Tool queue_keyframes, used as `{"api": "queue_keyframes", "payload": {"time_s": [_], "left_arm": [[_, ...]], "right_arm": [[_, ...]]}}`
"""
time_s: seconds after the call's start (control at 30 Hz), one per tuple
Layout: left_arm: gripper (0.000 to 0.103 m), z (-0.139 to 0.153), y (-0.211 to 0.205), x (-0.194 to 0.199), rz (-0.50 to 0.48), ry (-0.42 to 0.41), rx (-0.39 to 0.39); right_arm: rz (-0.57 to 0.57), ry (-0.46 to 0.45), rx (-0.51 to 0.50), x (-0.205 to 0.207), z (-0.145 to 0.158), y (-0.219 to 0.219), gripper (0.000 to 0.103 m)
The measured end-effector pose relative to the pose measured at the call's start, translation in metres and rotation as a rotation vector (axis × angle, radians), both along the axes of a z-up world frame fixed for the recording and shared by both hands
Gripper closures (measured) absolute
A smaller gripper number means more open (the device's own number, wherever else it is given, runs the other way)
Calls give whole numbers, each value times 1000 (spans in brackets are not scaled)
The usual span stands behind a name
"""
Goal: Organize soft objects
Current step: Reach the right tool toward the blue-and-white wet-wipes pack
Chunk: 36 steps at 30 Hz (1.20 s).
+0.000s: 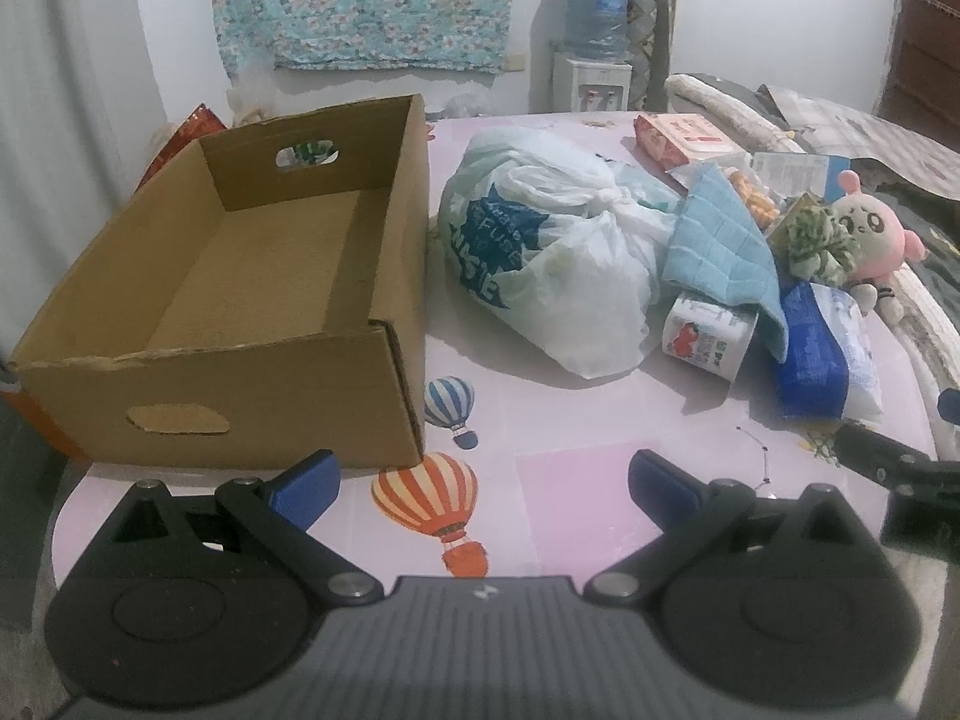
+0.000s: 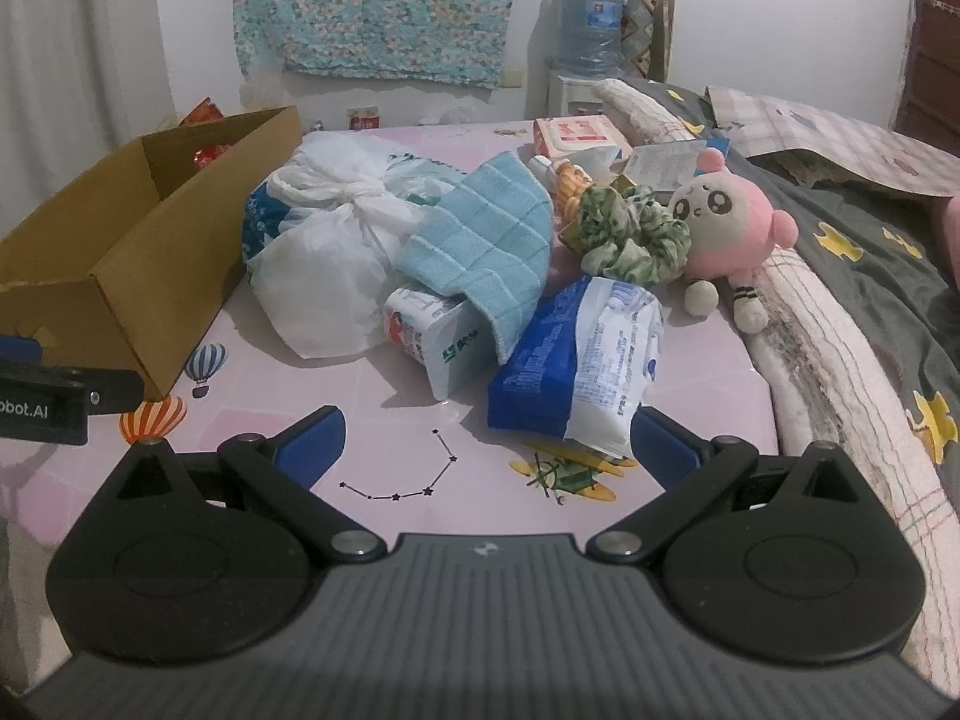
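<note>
You are holding your left claw (image 1: 483, 483) wide apart, gripping nothing, hovering over the pink surface (image 1: 570, 480) just beside the empty cardboard box (image 1: 240, 324). Your right claw (image 2: 486, 441) is also gaping wide and empty, its right finger (image 2: 663, 450) sitting just beside the blue wipes pack (image 2: 558, 372). The blue towel (image 2: 480, 240) is draping over the pile; the pink plush toy (image 2: 726, 222) is lying at the pile's right edge.

White wall (image 2: 750, 30) (floral cloth (image 2: 384, 12) hung)
</note>
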<state>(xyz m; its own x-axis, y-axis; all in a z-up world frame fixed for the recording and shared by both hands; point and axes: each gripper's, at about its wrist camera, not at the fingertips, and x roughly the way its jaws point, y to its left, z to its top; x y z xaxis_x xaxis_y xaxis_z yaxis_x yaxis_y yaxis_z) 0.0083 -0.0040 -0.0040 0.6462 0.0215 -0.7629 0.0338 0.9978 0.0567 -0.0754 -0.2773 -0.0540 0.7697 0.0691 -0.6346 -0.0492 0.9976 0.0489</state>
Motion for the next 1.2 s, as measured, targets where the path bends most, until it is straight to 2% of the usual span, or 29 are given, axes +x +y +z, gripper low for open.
{"api": "queue_keyframes", "payload": {"time_s": [0.17, 0.4, 0.57, 0.73, 0.77, 0.83, 0.9, 1.0, 1.03, 1.07, 1.13, 1.2], "left_arm": [[0, 0, -15, -1, -74, -29, 3], [0, -7, -57, 4, -242, -37, 13], [1, -11, -85, 13, -344, -37, -13], [7, -16, -110, 26, -442, -47, -17], [11, -17, -114, 29, -463, -46, -31], [18, -20, -121, 37, -498, -33, -63], [30, -22, -129, 45, -532, -22, -96], [32, -25, -146, 54, -585, -9, -110], [32, -27, -153, 57, -605, -7, -105], [31, -28, -160, 59, -625, -1, -95], [25, -32, -176, 64, -664, 16, -72], [11, -36, -192, 70, -689, 24, -53]], "right_arm": [[-59, -35, 23, -5, -2, -17, 1], [-168, -96, 30, -13, -20, -63, 1], [-217, -93, 133, -8, -26, -98, 1], [-202, -99, 279, 9, -30, -123, 2], [-193, -95, 313, 13, -31, -127, 3], [-181, -78, 384, 26, -35, -133, 7], [-169, -54, 442, 40, -41, -139, 18], [-164, -12, 533, 58, -51, -146, 35], [-170, -3, 560, 62, -54, -148, 37], [-178, -3, 574, 64, -57, -150, 42], [-204, -14, 574, 65, -59, -152, 45], [-234, -33, 560, 63, -61, -156, 45]]}}
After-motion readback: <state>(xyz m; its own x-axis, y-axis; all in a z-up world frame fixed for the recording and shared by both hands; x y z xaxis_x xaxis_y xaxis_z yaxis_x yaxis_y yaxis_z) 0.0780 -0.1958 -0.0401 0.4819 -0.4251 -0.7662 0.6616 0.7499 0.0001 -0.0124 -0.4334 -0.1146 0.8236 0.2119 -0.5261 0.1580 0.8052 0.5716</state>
